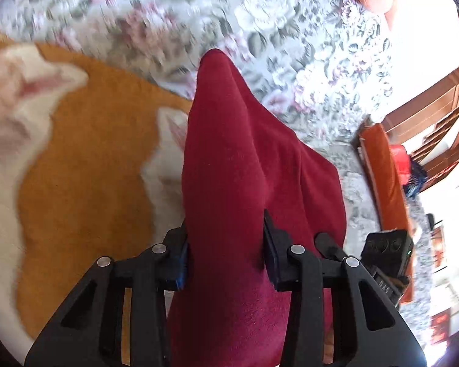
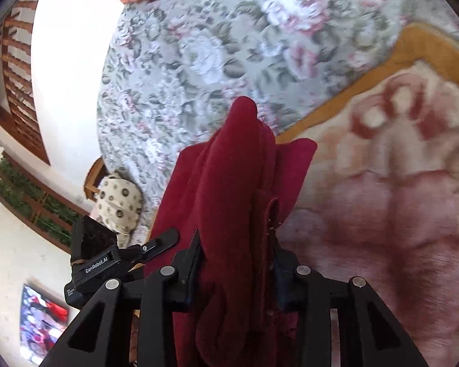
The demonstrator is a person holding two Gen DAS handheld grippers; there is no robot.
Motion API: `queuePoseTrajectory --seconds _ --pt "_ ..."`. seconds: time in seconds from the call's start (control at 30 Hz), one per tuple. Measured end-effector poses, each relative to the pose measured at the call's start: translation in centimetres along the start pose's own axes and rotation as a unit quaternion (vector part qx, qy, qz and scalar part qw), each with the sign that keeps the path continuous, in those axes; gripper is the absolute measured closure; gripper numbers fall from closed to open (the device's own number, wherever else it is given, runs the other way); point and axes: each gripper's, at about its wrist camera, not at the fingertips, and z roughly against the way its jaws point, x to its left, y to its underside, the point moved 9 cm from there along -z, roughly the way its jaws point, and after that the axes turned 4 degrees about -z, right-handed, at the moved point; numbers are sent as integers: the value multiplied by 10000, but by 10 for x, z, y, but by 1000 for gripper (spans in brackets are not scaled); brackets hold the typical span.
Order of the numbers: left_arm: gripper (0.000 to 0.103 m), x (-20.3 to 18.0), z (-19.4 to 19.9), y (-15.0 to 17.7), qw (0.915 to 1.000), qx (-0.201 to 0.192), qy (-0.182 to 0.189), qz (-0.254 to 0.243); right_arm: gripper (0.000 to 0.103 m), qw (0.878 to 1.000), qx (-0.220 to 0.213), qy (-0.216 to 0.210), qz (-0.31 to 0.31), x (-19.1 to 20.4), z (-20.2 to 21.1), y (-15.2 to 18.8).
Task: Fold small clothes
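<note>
Flanking red garment (image 1: 229, 168): orange blanket (image 1: 101, 153).

Floral bedspread (image 1: 290, 46) under an orange-bordered blanket (image 1: 101, 140).

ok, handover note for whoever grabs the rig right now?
Left tongs: shut on the red garment.
Right tongs: shut on the same garment, bunched in folds.
Garment hangs from both tongs, over the floral bedspread and the orange-and-cream blanket.
Done: picked up at two points.
Left: spread it flat, fold it; no neat fold visible yet.
</note>
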Motion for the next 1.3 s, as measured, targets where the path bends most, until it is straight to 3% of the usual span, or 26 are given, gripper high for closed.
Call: queuePoseTrajectory --seconds 0.27,0.6,0.73,0.8,0.87,0.93,1.0,1.07,1.3 --pt "65 56 15 -11 9991 -187 -190 337 67 9992 347 71 174 19 -67 8" --pt "65 77 -30 -12 9990 -56 -202 383 67 9969 555 490 260 -15 -95 -3" --pt "56 80 -36 -10 9994 -109 -240 222 66 9976 515 421 196 -33 -101 1" --pt "40 86 -40 -6 9992 -104 -319 209 66 9981 421 305 316 -37 -101 5" --pt "34 94 -45 -2 9988 -183 -284 347 66 9986 332 201 362 -39 -100 6" --pt "34 95 -47 -1 9987 -337 -266 277 65 9978 326 242 519 -38 -102 6" --pt "34 89 -48 0 9966 -529 -614 -158 65 9976 310 268 561 -38 -104 7" --pt "34 87 -49 0 9941 -655 -807 -295 65 9973 301 295 604 -38 -104 8" --pt "34 91 -51 0 9930 -791 -819 -314 65 9971 261 308 645 -38 -105 8"
